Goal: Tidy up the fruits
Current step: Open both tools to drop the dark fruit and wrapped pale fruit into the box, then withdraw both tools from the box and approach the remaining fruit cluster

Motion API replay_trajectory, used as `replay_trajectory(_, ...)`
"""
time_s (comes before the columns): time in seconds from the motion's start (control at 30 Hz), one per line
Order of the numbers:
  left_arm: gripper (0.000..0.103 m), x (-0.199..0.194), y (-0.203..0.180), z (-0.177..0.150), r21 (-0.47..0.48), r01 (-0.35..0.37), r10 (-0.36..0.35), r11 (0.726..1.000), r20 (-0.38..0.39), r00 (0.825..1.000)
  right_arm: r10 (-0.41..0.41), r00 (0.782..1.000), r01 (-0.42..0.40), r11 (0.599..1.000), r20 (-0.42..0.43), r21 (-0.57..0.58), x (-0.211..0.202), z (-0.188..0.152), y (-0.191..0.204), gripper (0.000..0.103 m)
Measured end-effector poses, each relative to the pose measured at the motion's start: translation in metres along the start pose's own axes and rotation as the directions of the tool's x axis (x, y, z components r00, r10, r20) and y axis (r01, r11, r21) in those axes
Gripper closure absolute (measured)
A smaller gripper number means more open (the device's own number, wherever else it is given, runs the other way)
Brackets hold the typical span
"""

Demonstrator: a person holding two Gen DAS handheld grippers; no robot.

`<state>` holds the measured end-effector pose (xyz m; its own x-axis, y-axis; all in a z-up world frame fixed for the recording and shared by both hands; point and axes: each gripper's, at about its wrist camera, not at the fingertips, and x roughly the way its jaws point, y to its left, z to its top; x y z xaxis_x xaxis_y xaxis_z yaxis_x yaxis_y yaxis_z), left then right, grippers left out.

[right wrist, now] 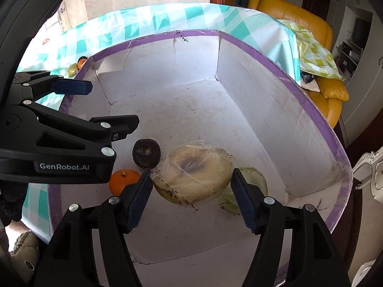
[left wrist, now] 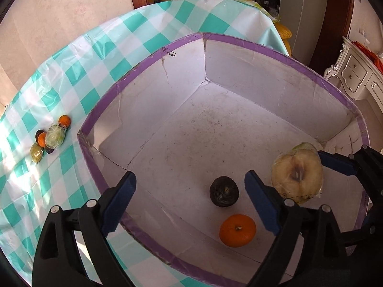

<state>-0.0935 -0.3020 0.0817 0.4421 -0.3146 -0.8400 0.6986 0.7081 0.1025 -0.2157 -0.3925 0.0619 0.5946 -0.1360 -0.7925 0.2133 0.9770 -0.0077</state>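
A white box with a purple rim [left wrist: 148, 59] stands on the checked table. Inside lie an orange [left wrist: 237, 230], a dark round fruit [left wrist: 224, 191] and a green wrapped fruit [right wrist: 253, 179]. My right gripper [right wrist: 191, 191] is shut on a plastic-wrapped pale fruit half [right wrist: 194, 172] and holds it inside the box; it also shows in the left wrist view [left wrist: 296, 172]. My left gripper [left wrist: 189, 203] is open and empty over the box's near left rim; it also shows in the right wrist view [right wrist: 105, 101].
Several small fruits [left wrist: 51, 136] lie in a cluster on the teal-and-white checked cloth [left wrist: 71, 76] left of the box. A yellow armchair [right wrist: 311, 24] stands behind the table and a white dresser [left wrist: 354, 71] to the right.
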Motion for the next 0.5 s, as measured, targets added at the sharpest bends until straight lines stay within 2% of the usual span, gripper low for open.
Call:
replay_trajectory(0.1,0.011,-0.015,0.003,-0.009,-0.013,0.038,-0.037,0.999,0.077,0.996,0.013,1.0,-0.013,1.0,0.014,-0.001,-0.003,-0.001,0.003,0.029)
replay_trajectory(0.2,0.003,-0.032,0.009,-0.014,-0.034,0.031,-0.025,0.999,0.158,0.987,0.004,0.998,-0.004,1.0,0.064,-0.008,-0.009,-0.001,0.007,0.026)
replay_trajectory(0.27,0.002,-0.033,0.014,-0.011,-0.049,-0.003,0.011,0.999,0.161,0.987,0.0,0.995,-0.001,1.0,0.1,0.009,-0.014,0.002,0.006,0.021)
replay_trajectory(0.43,0.002,-0.028,0.022,-0.013,-0.086,0.019,-0.007,0.996,0.143,0.99,-0.015,0.989,0.009,0.999,0.145,0.042,-0.026,0.008,0.005,0.017)
replay_trajectory(0.5,0.002,-0.034,0.026,-0.022,-0.113,0.012,0.006,0.993,0.158,0.987,-0.02,0.987,0.012,0.998,0.16,0.056,-0.03,0.007,0.004,0.017)
